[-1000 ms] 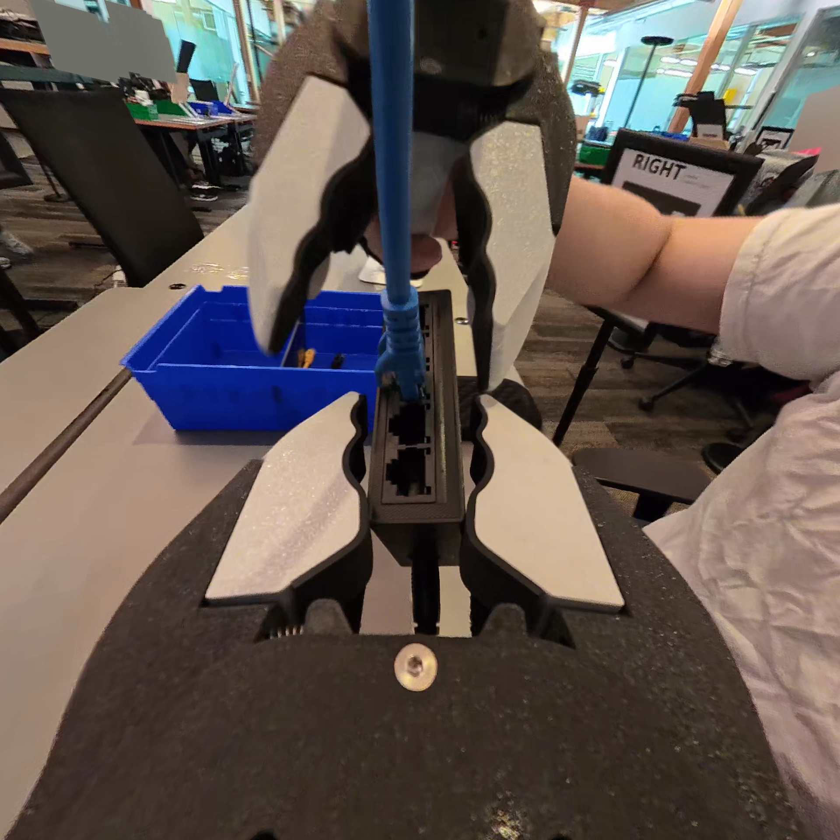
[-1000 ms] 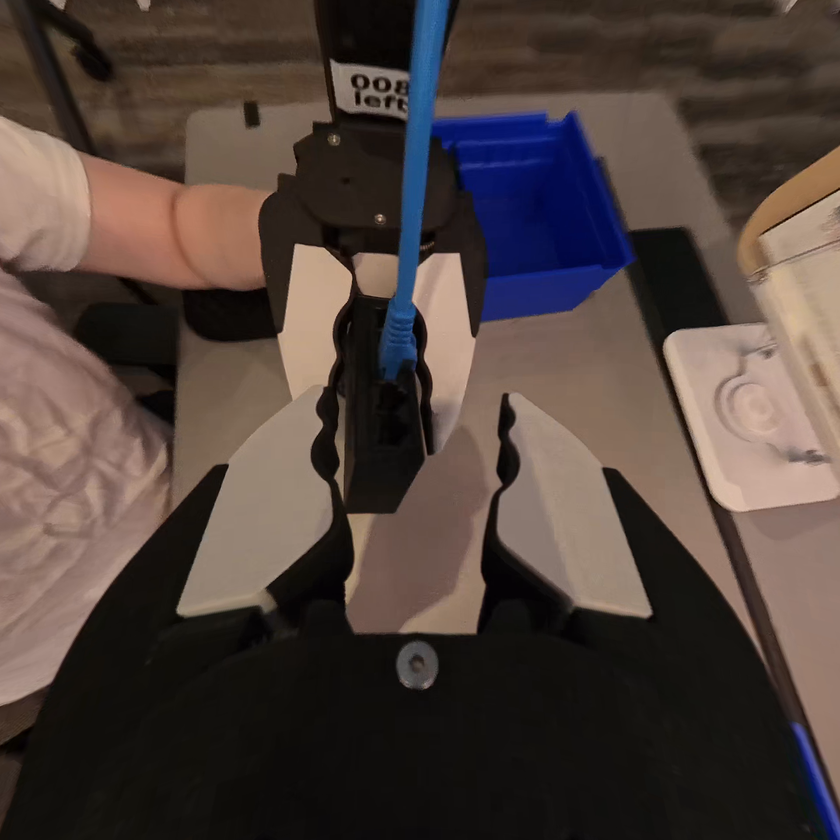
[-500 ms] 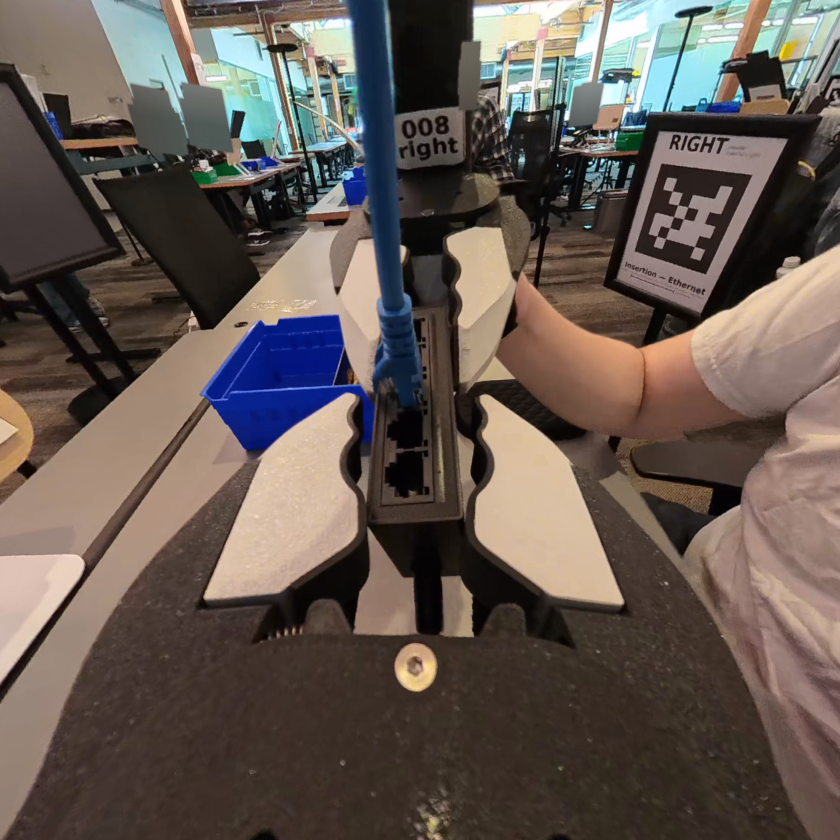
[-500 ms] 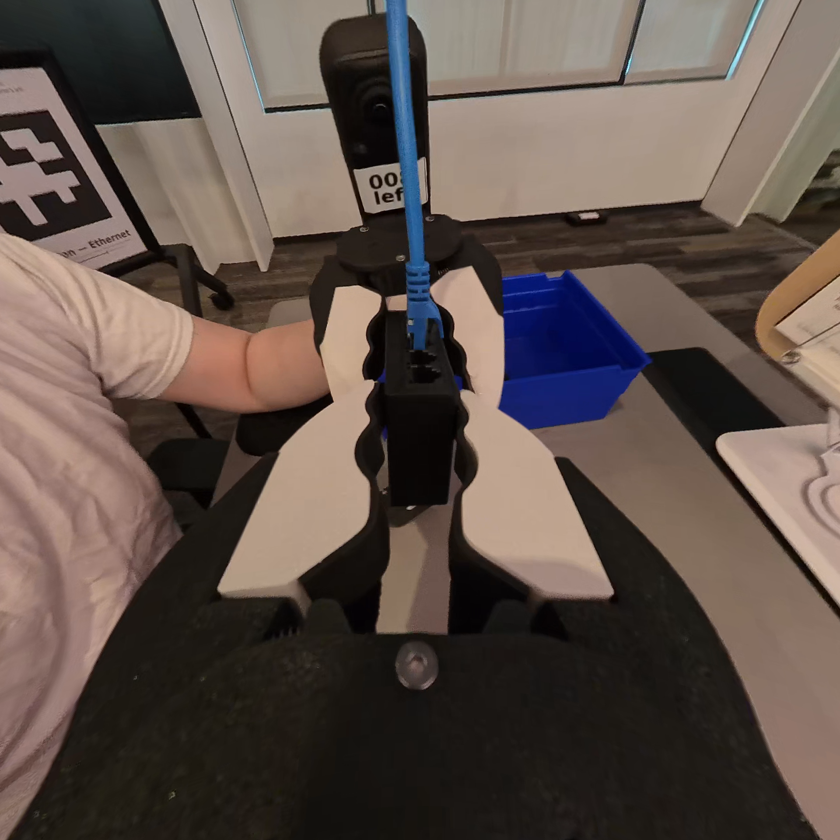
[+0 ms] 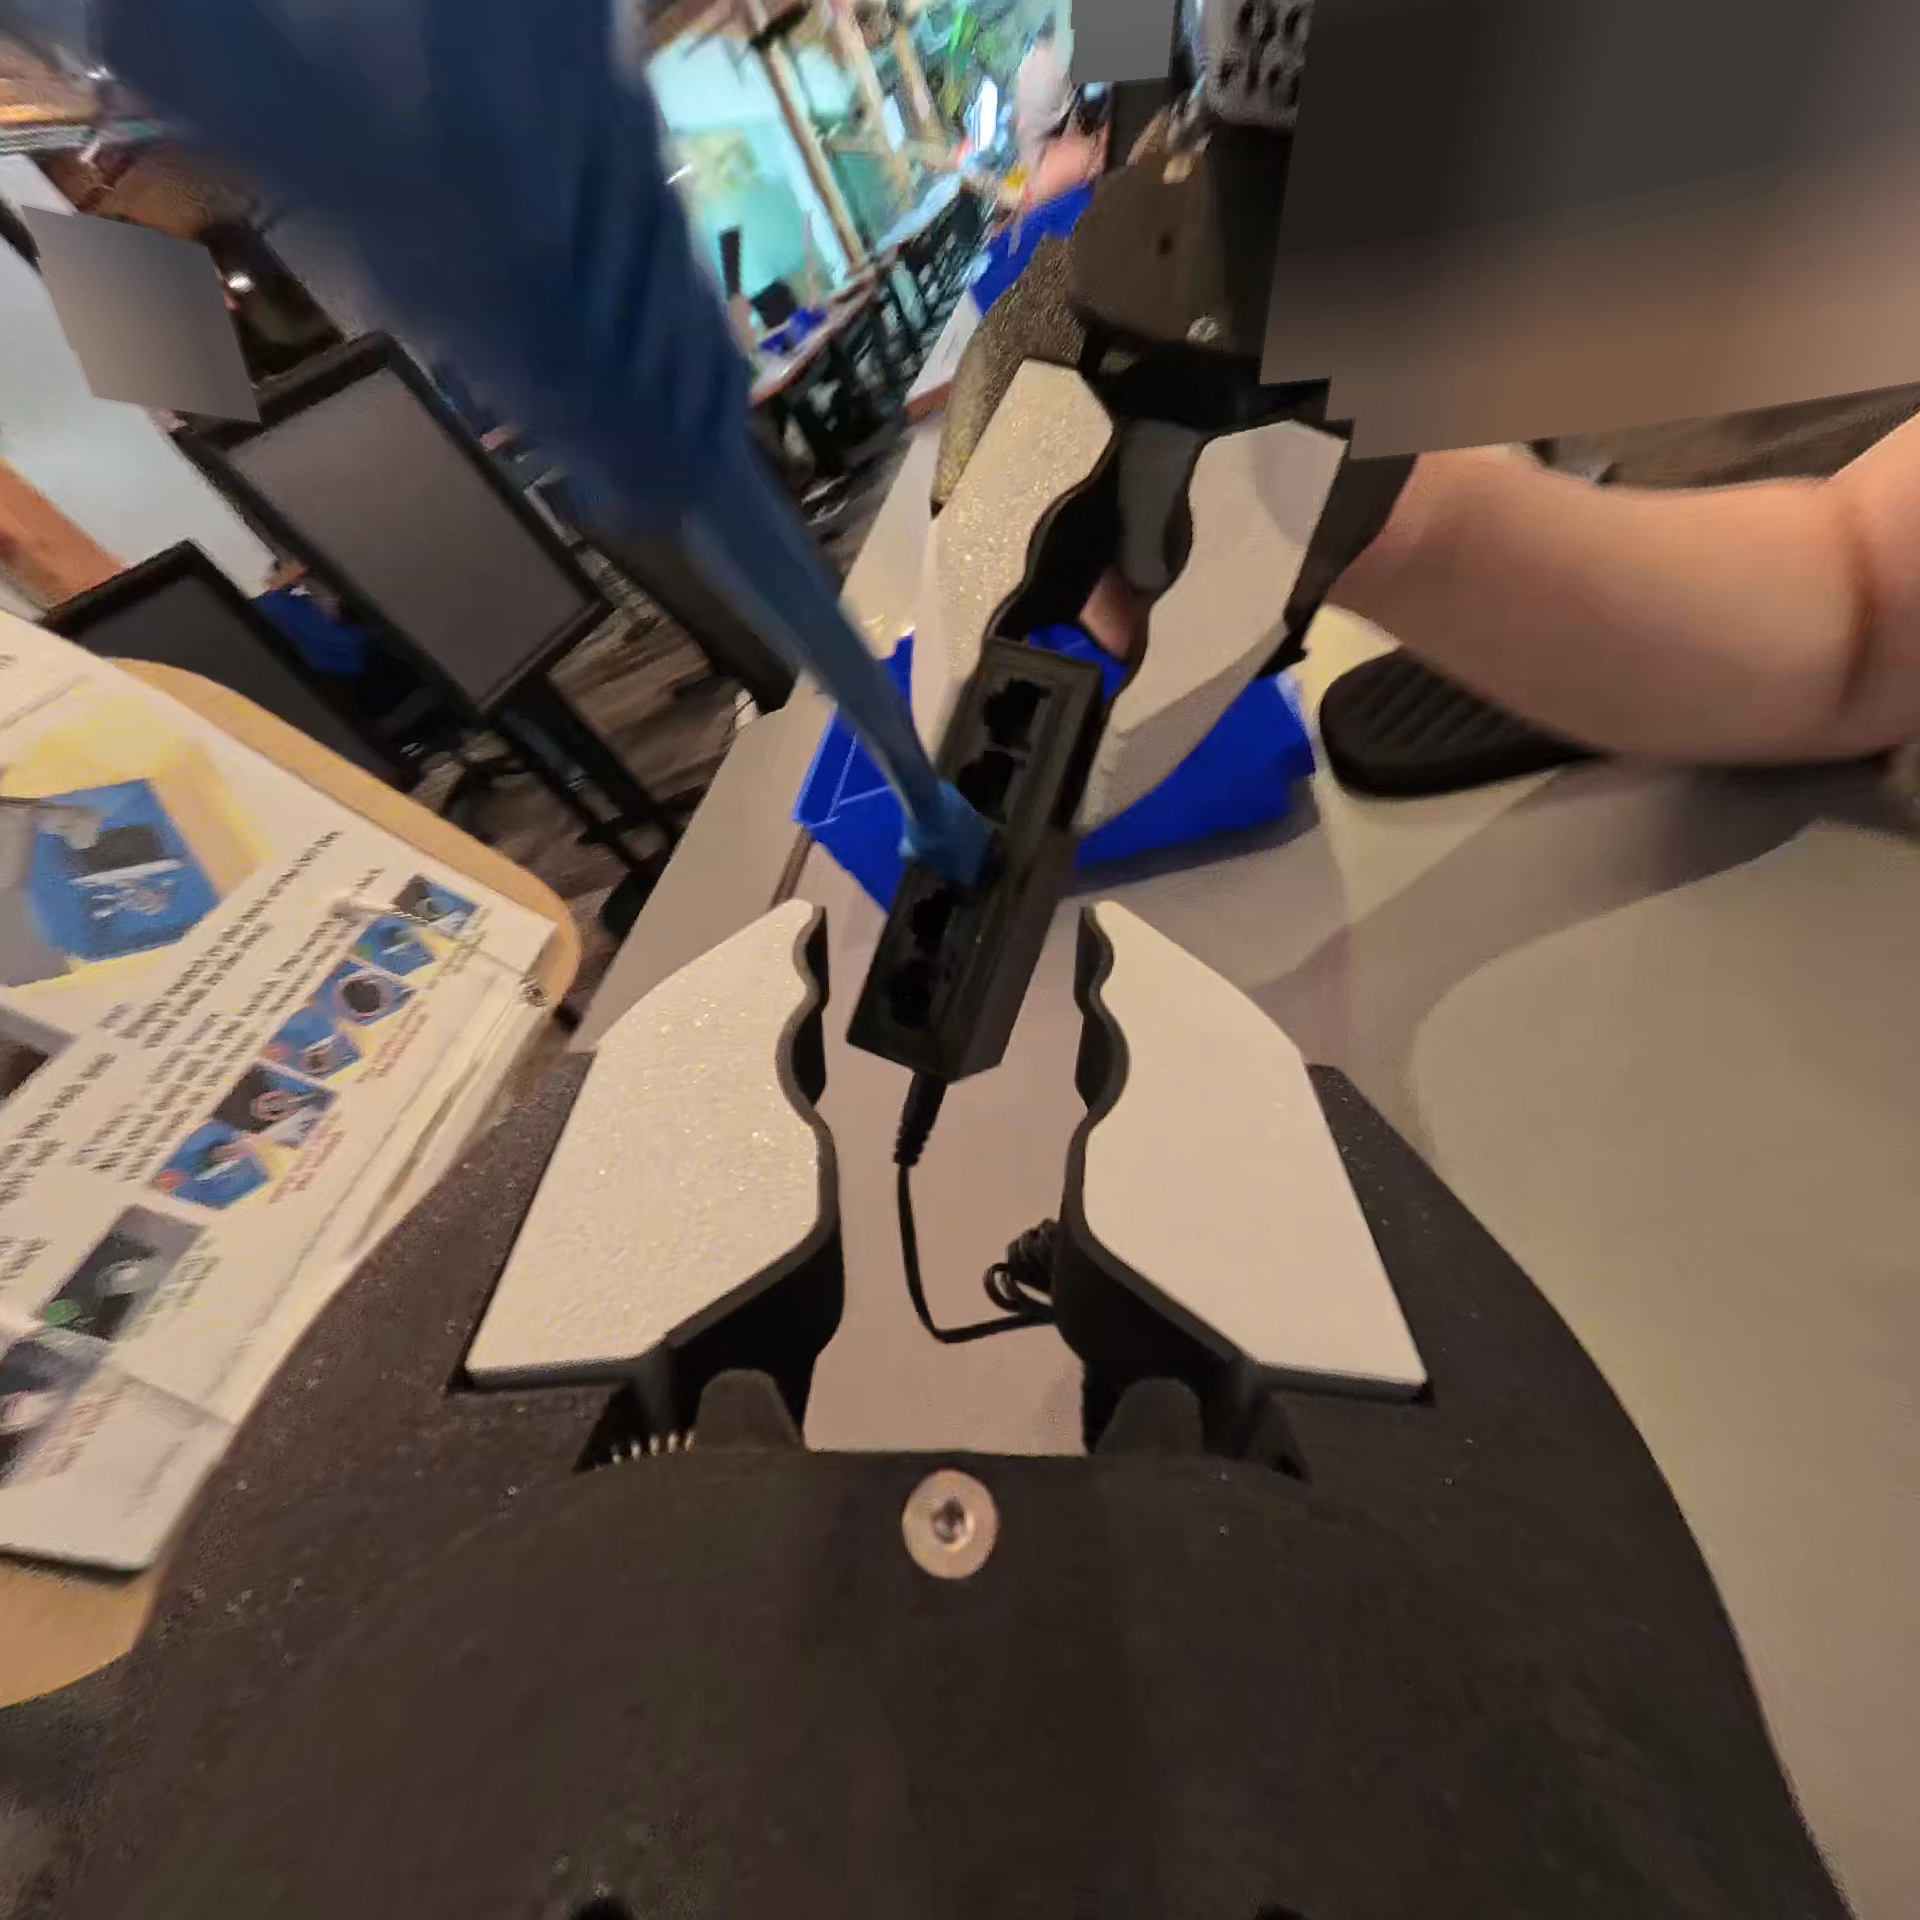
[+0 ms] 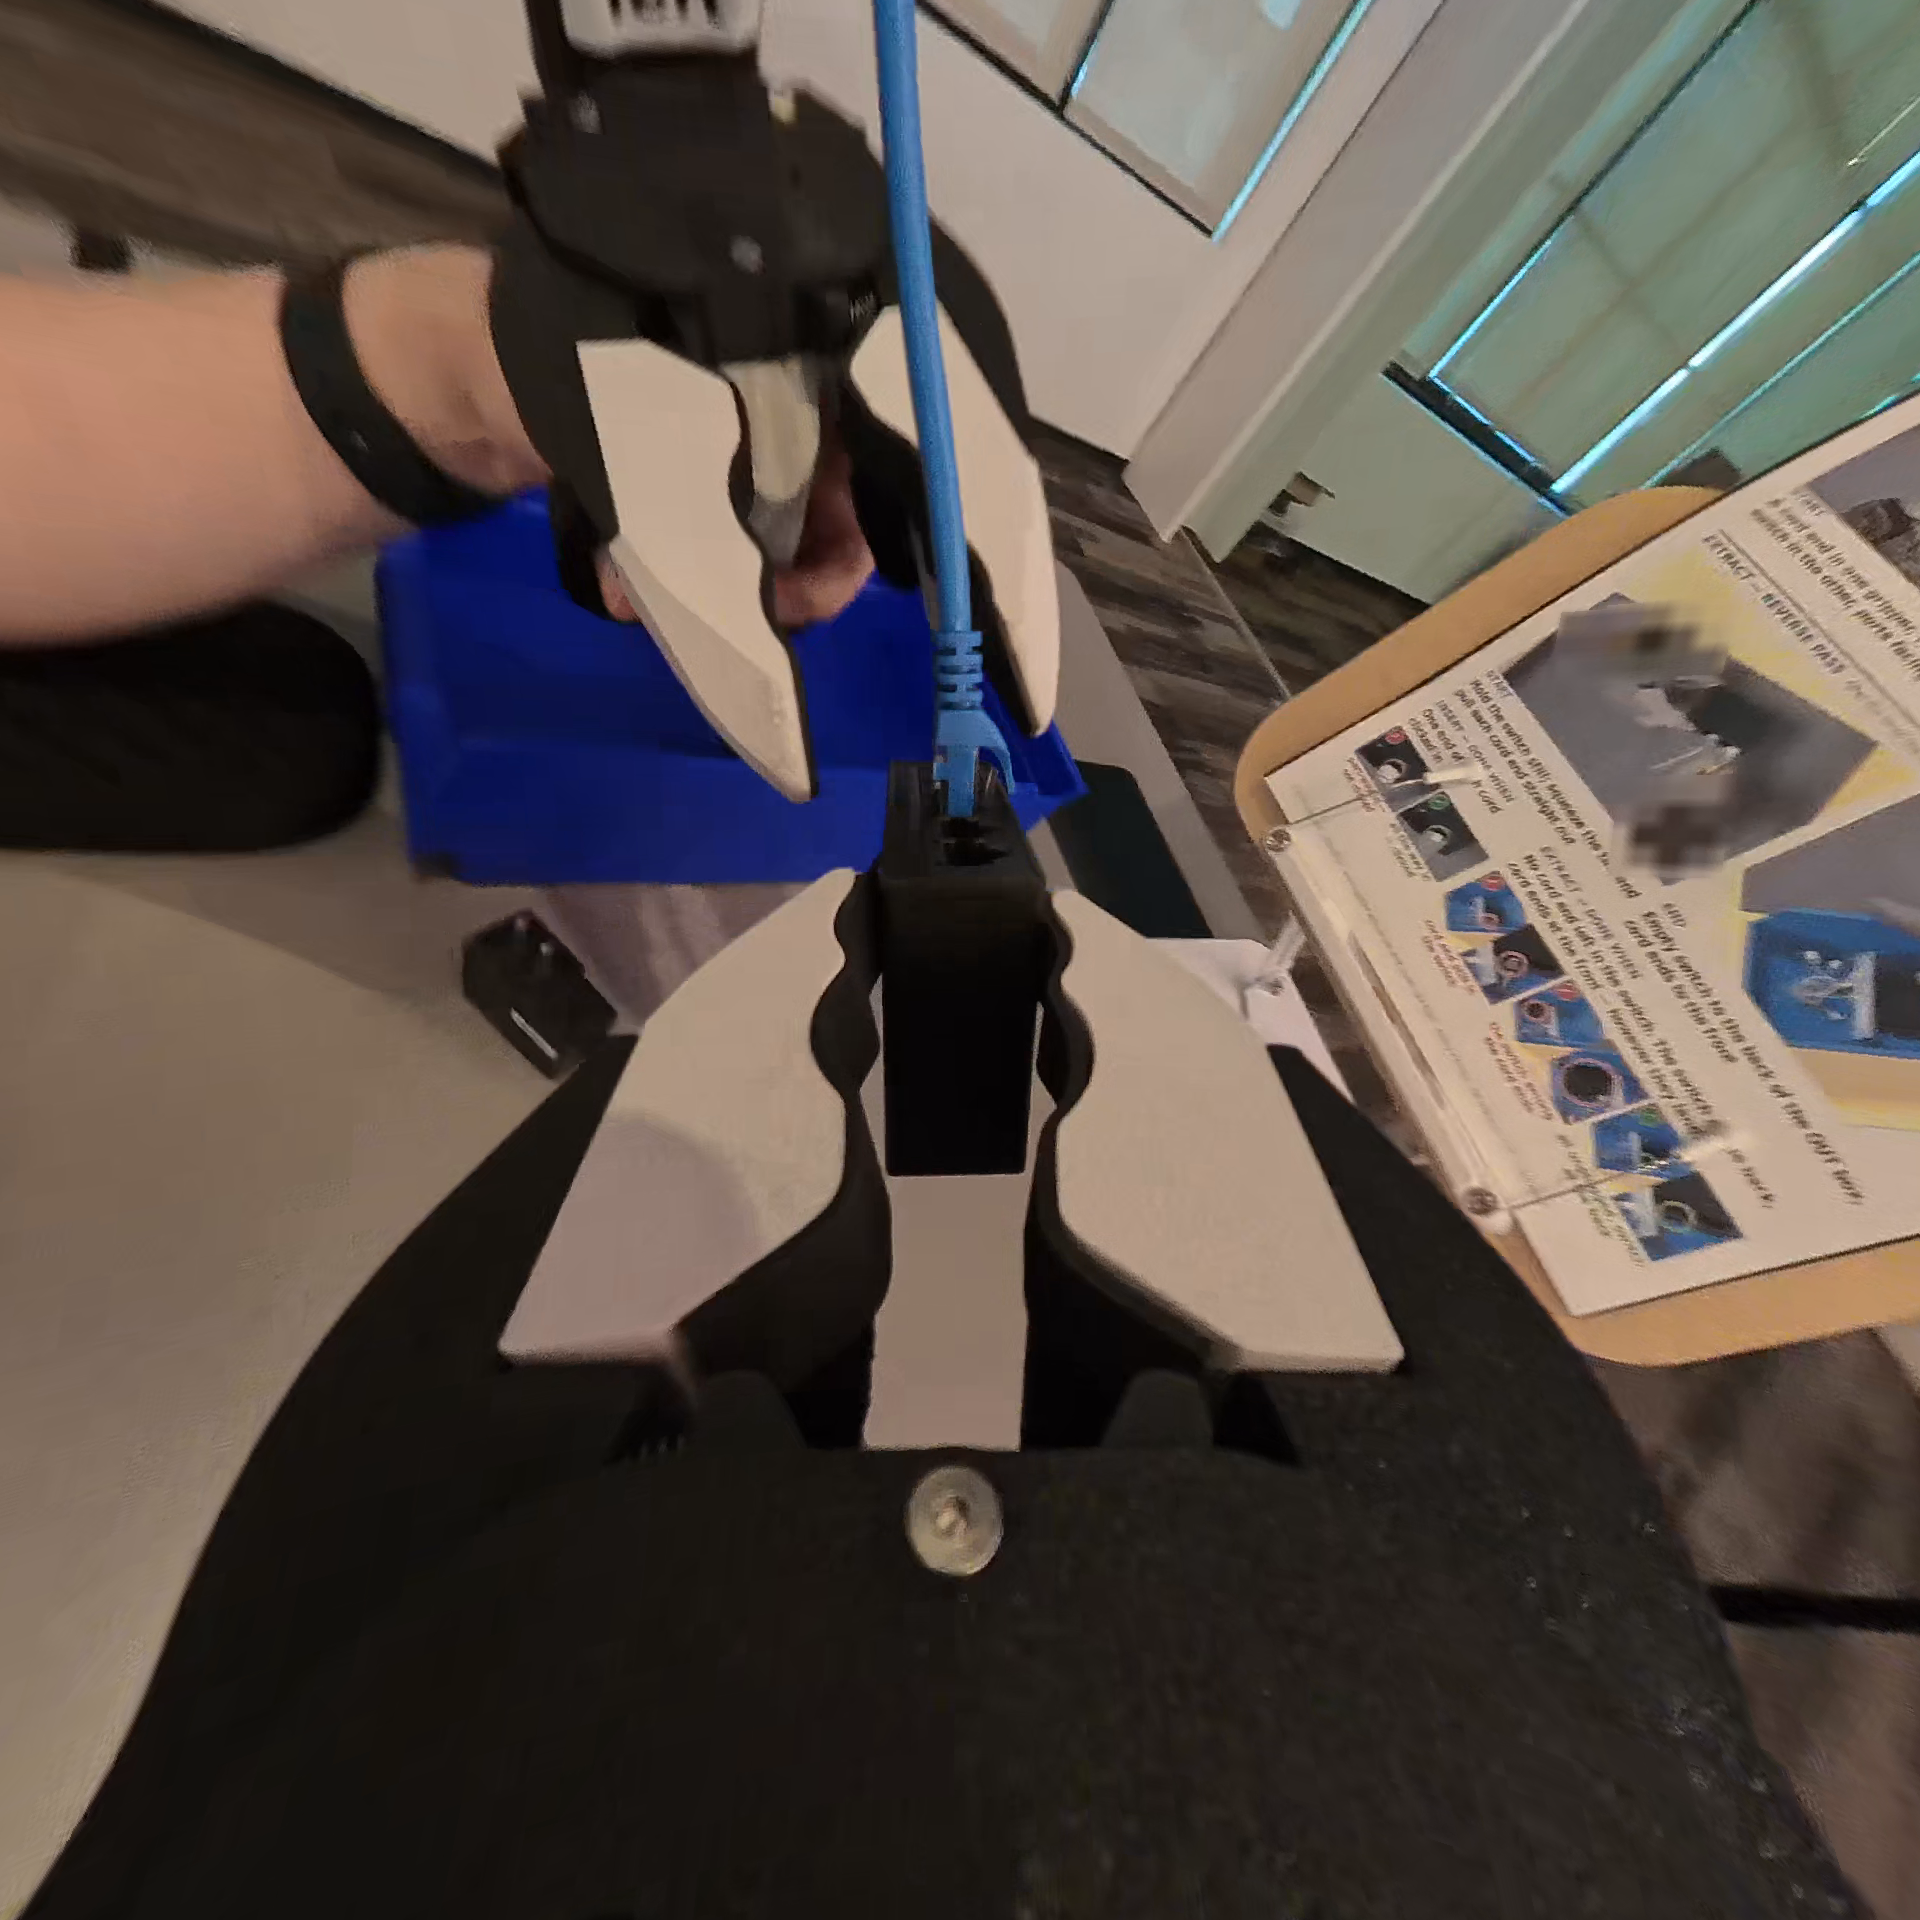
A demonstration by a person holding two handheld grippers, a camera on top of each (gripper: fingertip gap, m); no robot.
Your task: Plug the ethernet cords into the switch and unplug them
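The black switch [image 6: 956, 1039] is clamped between the pads of my right gripper [image 6: 948, 894], port face up. A blue ethernet cord [image 6: 920, 416] runs down from above, and its plug [image 5: 951, 836] sits in a middle port of the switch [image 5: 977, 935]. My left gripper [image 5: 948, 920] is open. The switch's near end stands between its fingertips with a gap on each side. In the right wrist view the left gripper [image 6: 914, 748] hangs just beyond the switch's far end, its fingers [image 6: 717, 623] clear of it. The right gripper [image 5: 1039, 686] also shows in the left wrist view.
A blue bin [image 6: 582, 727] stands on the grey table [image 5: 1558, 1039] behind the switch. A thin black power cord [image 5: 914, 1226] trails from the switch, and a black adapter [image 6: 535, 992] lies on the table. A picture instruction board [image 6: 1621, 935] stands on one side. A person's forearm [image 5: 1610, 603] reaches in.
My right gripper closed on the switch's end a second ago and still grips it. My left gripper, shut on the switch half a second ago, now stands off it. The switch has tilted.
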